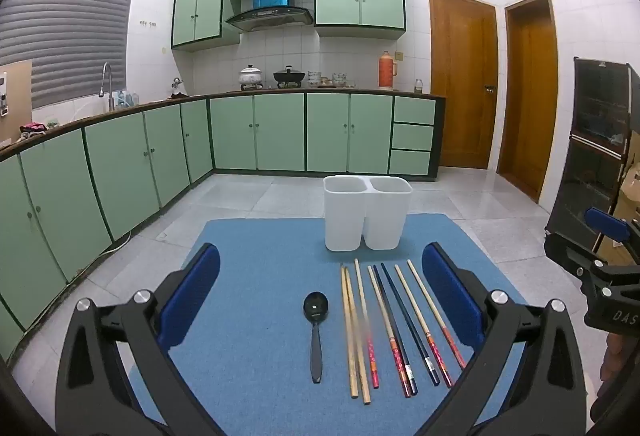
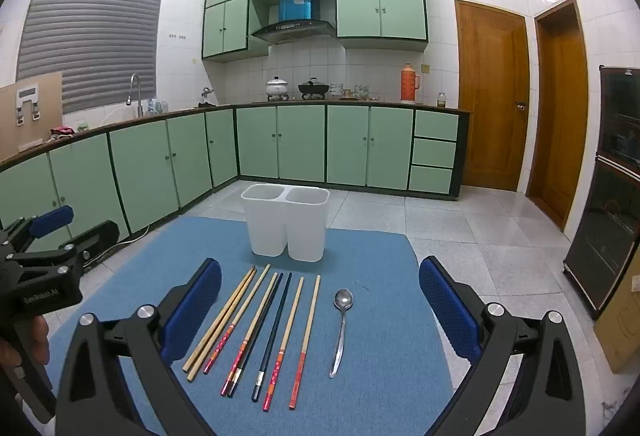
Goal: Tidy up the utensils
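A white two-compartment holder (image 1: 367,214) (image 2: 286,222) stands empty at the far side of a blue mat (image 1: 260,256) (image 2: 380,316). Several chopsticks (image 1: 396,324) (image 2: 256,332) lie side by side in front of it. Left of them lies a black spoon (image 1: 315,332), seen only in the left wrist view. On their right, only in the right wrist view, lies a metal spoon (image 2: 342,328). My left gripper (image 1: 320,256) (image 2: 74,228) hovers open over the black spoon and chopsticks, holding nothing. Also open and holding nothing, my right gripper (image 2: 320,268) (image 1: 588,236) is over the chopsticks and metal spoon.
The mat covers a table above a tiled floor (image 2: 480,220). Green base cabinets (image 1: 280,132) line the left and far walls. Two wooden doors (image 2: 492,92) and a dark glass-fronted cabinet (image 2: 612,188) stand on the right, with a cardboard box (image 2: 624,316) beside it.
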Available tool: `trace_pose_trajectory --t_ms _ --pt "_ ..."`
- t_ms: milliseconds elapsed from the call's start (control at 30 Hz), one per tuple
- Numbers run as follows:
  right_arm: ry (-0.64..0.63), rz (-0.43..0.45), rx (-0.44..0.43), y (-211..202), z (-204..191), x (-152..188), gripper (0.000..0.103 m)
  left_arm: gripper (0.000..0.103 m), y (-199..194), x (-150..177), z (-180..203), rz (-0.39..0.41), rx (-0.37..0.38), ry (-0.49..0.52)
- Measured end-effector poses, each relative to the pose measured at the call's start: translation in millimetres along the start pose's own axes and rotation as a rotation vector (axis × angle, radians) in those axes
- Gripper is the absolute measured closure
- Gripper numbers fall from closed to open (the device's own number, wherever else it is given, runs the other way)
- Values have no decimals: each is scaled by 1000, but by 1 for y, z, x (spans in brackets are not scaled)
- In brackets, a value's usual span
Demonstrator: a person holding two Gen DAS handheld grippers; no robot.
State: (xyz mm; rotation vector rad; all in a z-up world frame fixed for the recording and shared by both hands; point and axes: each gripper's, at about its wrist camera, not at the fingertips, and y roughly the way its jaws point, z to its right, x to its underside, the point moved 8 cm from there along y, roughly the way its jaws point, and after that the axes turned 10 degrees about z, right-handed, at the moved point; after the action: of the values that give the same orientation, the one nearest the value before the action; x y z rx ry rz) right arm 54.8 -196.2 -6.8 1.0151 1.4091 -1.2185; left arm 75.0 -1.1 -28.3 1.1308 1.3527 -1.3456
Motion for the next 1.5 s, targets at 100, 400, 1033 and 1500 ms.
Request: trace_pose_trajectory --t_ms 100,400,1033,1500 --pt "0 3 1 -1 0 0 6 5 1 0 0 -4 0 -5" --pt "1 -3 1 0 3 -2 6 5 -4 -1 -5 2 -3 -3" --pt "6 -7 2 0 6 -1 6 5 -4 -8 -13 4 -5 -3" --pt "6 -7 2 1 6 -1 6 5 -6 -11 -19 4 -6 -2"
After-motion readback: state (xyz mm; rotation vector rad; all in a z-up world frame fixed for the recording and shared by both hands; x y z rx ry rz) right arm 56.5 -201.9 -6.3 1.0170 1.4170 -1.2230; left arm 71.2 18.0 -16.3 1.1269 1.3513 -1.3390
